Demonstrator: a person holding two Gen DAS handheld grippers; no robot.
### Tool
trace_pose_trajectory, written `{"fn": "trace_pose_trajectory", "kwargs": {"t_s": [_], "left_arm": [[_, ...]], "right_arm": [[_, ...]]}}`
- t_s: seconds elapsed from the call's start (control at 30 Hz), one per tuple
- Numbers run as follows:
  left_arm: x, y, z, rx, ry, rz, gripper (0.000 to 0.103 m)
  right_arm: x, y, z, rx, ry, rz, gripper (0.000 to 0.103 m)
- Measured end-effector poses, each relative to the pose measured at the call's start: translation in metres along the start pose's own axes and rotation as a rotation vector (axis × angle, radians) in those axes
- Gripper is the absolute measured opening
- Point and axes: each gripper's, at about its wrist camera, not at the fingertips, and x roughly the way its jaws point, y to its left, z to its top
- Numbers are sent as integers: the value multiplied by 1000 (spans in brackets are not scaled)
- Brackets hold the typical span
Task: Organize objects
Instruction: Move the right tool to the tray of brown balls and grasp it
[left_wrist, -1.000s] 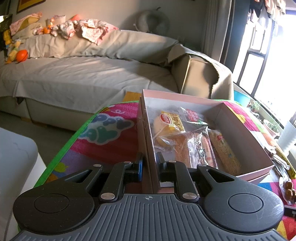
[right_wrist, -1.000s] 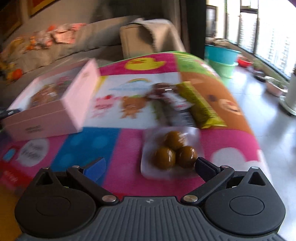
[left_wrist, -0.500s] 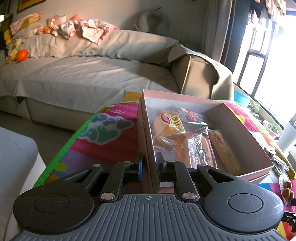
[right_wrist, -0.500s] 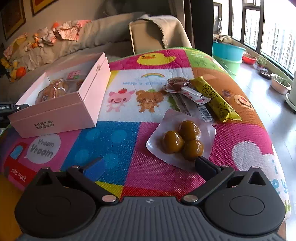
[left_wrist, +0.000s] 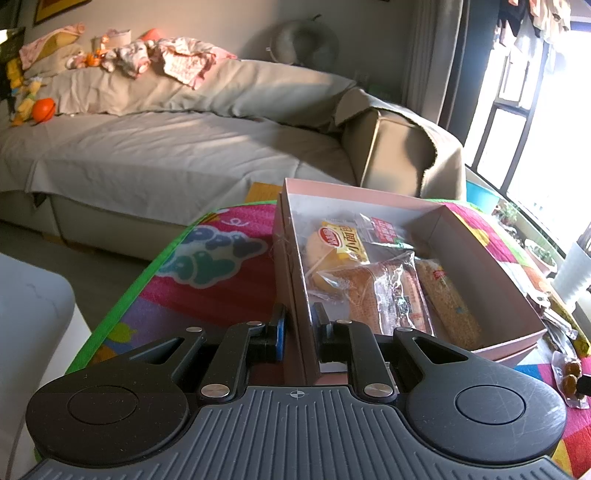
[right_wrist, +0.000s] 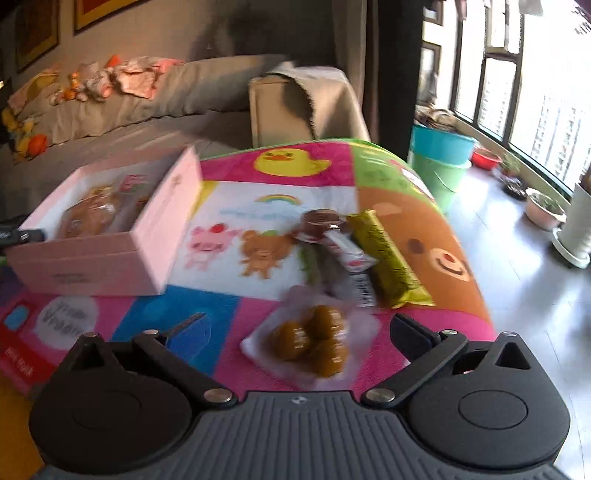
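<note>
Now the left gripper (left_wrist: 297, 334) pinches the pink box (left_wrist: 491, 258) wall at the mat's left edge; keep it steady while the right gripper (right_wrist: 295, 328), jaws wide, straddles the packet of brown sweets (right_wrist: 314, 339) near the front edge, then closes gently.

The left gripper (left_wrist: 297, 334) sits low and level, its two black fingers (left_wrist: 275, 332) pulled in close together so there's only a narrow gap left, and they're pinching a thin upright wall of the pink box (left_wrist: 295, 295) between them, one finger on the outside and one on the inside. The right gripper (right_wrist: 295, 328) is a different story: jaws spread wide apart, nothing between the pads touching them, fingers (right_wrist: 412, 332) angled outward from the body. It's tilted down a bit toward the surface and hovering over it, and its view is a bit blurred. No bare hands or arms show in either view.
</note>
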Motion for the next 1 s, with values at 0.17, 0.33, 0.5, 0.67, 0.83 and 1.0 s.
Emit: {"fn": "trace_pose_trajectory", "kwargs": {"t_s": [0.17, 0.33, 0.5, 0.67, 0.83, 1.0], "left_arm": [[0, 0, 0, 3, 1, 0, 17], [0, 1, -1, 2, 1, 2, 17], [-1, 1, -1, 1, 0, 1, 17], [-1, 1, -1, 1, 0, 1, 17], [0, 1, -1, 4, 2, 3, 17], [-1, -1, 0, 21, 7, 12, 16]], "right_arm": [[18, 0, -12, 80, 66, 72, 103], [7, 36, -20, -33, 62, 251, 103], [-14, 55, -13, -149, -27, 302, 103], [0, 47, -1, -224, -45, 157, 103], [34, 29, 8, -205, 14, 102, 103], [48, 24, 5, -152, 52, 75, 97]]}}
